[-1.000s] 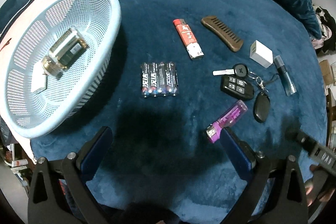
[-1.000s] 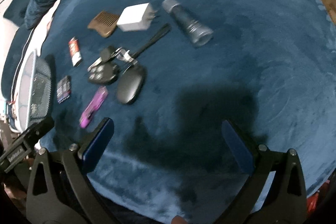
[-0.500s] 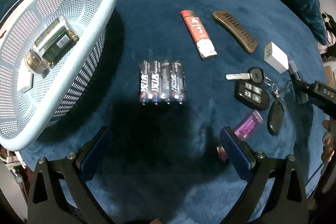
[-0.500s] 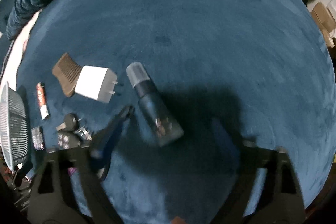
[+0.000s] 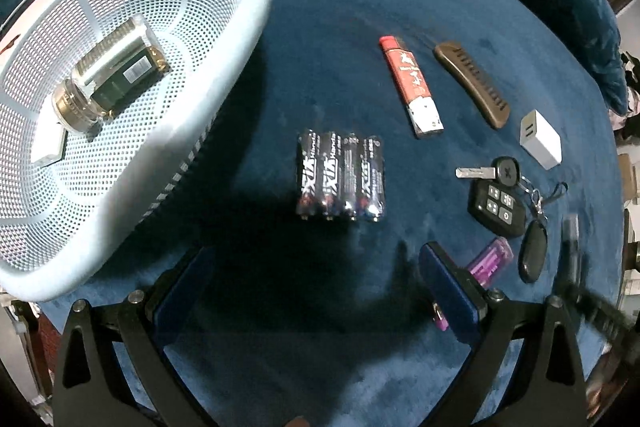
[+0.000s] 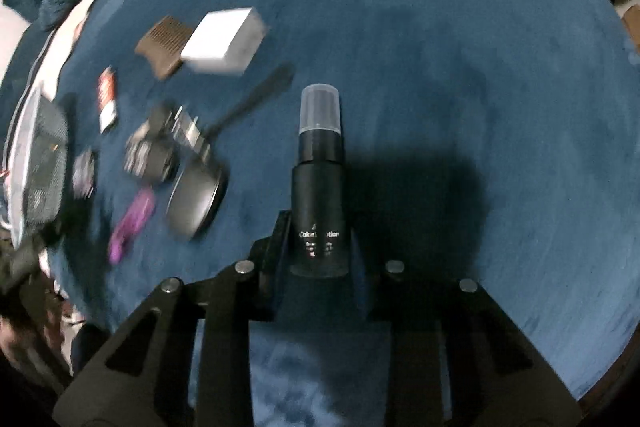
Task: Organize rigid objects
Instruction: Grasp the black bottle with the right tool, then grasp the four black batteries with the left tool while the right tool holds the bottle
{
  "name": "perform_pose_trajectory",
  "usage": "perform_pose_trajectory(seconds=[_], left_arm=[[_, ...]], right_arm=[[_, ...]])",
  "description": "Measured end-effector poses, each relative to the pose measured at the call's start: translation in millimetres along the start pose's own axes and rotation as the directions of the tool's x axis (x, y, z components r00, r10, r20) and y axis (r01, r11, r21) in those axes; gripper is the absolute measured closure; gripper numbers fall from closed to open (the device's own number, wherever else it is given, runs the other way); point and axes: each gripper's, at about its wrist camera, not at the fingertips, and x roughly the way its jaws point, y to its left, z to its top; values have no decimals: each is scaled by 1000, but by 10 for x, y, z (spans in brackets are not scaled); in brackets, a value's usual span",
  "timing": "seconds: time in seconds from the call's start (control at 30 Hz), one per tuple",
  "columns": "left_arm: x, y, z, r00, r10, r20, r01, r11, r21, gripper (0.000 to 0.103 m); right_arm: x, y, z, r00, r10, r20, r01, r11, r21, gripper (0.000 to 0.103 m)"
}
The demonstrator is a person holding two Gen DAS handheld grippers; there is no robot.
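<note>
Blue plush cloth (image 5: 340,27) covers your whole worktop, a basket (image 5: 240,39) on its left edge. Your right gripper (image 6: 318,227) has just been closing and clamps the dark spray bottle (image 6: 320,187); your left gripper (image 5: 316,291) hangs wide open, holding nothing.

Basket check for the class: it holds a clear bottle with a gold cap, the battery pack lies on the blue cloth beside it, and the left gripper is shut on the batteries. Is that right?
Not quite. The left wrist view shows the left gripper open, its jaws standing wide and short of the batteries. The rest holds: the bottle lies in the basket, and the batteries lie on the blue cloth beside it.
</note>
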Motion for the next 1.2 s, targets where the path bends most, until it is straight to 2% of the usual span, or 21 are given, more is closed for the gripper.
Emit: perform_pose_trajectory(seconds=[0.2, 0.37, 0.53, 0.6, 0.7, 0.8, 0.9, 1.1, 1.2], left_arm=[[66, 1, 201, 1000, 3, 11, -3, 1000, -17, 1], [171, -2, 347, 1000, 8, 15, -7, 998, -66, 5], [293, 12, 474, 998, 58, 10, -57, 993, -101, 37], [248, -34, 459, 998, 54, 20, -52, 997, -62, 49], [192, -86, 388, 999, 35, 1, -35, 999, 7, 50], [120, -103, 292, 1000, -5, -29, 6, 999, 42, 50], [111, -121, 187, 999, -16, -47, 19, 997, 81, 50], [261, -155, 236, 999, -14, -52, 18, 998, 68, 47], [273, -163, 206, 999, -4, -43, 7, 998, 70, 49]], right_arm=[[-31, -9, -120, 999, 2, 33, -2, 1000, 24, 73], [64, 162, -35, 999, -34, 24, 34, 999, 30, 73], [100, 233, -19, 998, -45, 40, 44, 999, 27, 73], [111, 258, -25, 998, -37, 43, 35, 999, 37, 75], [60, 169, -89, 998, -36, 47, 34, 998, 48, 75], [3, 179, -139, 999, -31, 43, 28, 998, 53, 75], [-32, 206, -252, 1000, -7, 31, 6, 999, 47, 75], [8, 182, -330, 1000, -3, 18, 2, 999, 54, 74], [22, 170, -289, 1000, -10, -1, 10, 998, 55, 74]])
